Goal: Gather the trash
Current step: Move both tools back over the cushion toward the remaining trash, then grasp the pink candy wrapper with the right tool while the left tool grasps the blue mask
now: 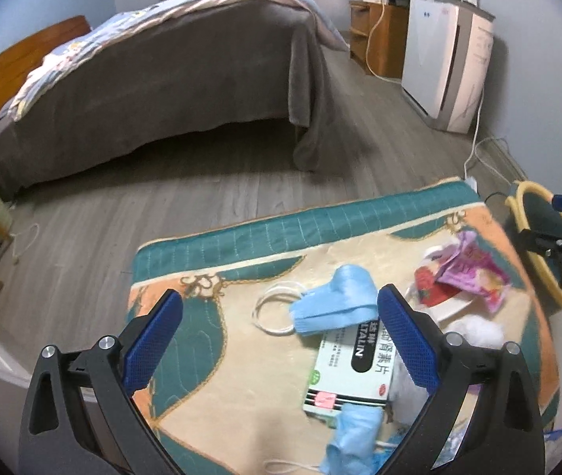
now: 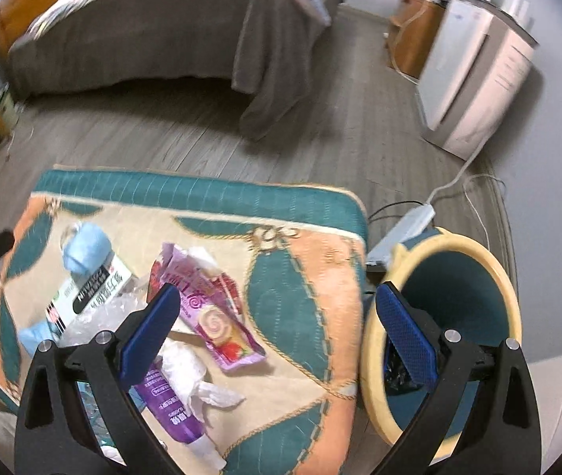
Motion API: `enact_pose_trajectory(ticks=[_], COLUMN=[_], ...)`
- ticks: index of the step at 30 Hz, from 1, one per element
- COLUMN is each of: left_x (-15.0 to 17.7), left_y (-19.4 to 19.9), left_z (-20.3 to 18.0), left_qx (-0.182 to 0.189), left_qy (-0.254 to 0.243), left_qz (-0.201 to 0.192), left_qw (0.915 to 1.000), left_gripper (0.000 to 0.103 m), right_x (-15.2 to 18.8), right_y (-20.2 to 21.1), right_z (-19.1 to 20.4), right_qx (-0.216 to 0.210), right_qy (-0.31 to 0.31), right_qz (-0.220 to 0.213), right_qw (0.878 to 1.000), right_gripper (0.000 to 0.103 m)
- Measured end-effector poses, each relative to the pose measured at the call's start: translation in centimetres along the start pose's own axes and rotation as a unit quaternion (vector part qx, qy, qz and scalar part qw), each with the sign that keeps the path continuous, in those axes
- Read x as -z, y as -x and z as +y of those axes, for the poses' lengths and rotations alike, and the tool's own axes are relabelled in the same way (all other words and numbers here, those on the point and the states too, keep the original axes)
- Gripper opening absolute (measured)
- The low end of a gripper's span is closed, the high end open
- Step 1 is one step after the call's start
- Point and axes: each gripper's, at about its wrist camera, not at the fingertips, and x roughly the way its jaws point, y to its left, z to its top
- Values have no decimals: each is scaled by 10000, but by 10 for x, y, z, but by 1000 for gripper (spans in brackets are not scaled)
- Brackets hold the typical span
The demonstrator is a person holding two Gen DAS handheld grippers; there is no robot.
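Left gripper [image 1: 279,338]: jaws spread wide, nothing between them, poised above the patterned teal-and-peach mat [image 1: 217,245] in the lower half of the left wrist view. Right gripper [image 2: 277,330]: jaws likewise wide apart and empty, straddling the mat's right edge and the rim of the bin.

Trash lies scattered on the mat. In the left wrist view, a crumpled blue face mask [image 1: 334,304] sits at lower centre, its white ear loops trailing left; it overlaps the top edge of a white medicine box [image 1: 350,372] with a black label band. A second blue mask [image 1: 354,435] lies at the box's lower end, near the bottom edge. At right, a pink-purple snack wrapper [image 1: 469,271] lies crumpled with a red wrapper [image 1: 431,283] and white tissue [image 1: 479,334].

In the right wrist view, a purple tube [image 2: 170,407] and more crumpled tissue lie at lower left, partly behind the left finger.

Waste bin [image 2: 459,245], yellow rim, teal inside, stands on the floor just beside the mat's right edge; something dark lies at its bottom. A white power strip [image 2: 403,229] rests behind it. Bed [image 1: 154,79] at upper left, white appliance [image 1: 447,67] at upper right.
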Motion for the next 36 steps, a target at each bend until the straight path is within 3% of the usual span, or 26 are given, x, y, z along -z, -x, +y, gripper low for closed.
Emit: enact_pose_trajectory(ticks=[12, 36], left_x=[8, -3], left_y=[-48, -83], left_z=[-15, -29], left_qx=[210, 785], left_qy=[-364, -153], left_qz=[522, 858], left_qw=[9978, 9931], left_gripper=[98, 97], right_x=[3, 12], right_y=[-46, -81], right_z=[27, 24], right_qx=[-117, -630], right_qy=[320, 699], right_qz=[563, 994], right_qw=[9978, 9906], right_gripper=[97, 96])
